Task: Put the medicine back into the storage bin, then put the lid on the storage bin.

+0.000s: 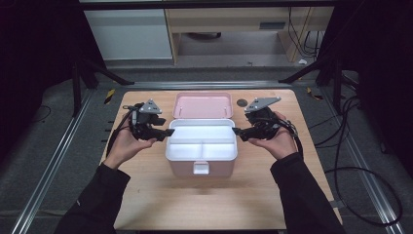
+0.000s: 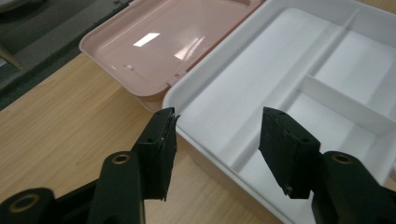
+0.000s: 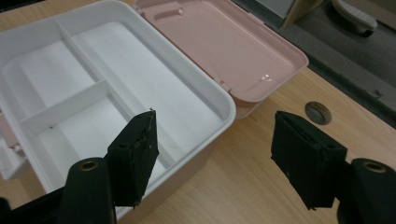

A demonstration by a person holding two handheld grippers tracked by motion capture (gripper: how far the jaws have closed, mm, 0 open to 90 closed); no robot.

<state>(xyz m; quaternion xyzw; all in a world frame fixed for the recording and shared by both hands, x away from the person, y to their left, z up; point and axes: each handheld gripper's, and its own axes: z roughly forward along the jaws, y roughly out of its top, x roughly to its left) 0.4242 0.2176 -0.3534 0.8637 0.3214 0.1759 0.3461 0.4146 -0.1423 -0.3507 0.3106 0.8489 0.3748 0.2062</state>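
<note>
both tools — left tool [image 1: 165, 132], right tool [image 1: 237, 131] — open, empty, flanking white tray [image 1: 201, 142] in pink box [image 1: 202, 168]; tray seemingly just released — next likely: lid [image 1: 202, 105] closing.

A lab-like recording space is being shown. A small wooden table [image 1: 146, 195] is being framed by dark metal struts [image 1: 77, 83] and floor rails [image 1: 53, 161]; black cables [image 1: 350, 146] are lying across grey carpet, and plain office furniture [image 1: 234, 24] is standing behind under dim surroundings.
</note>
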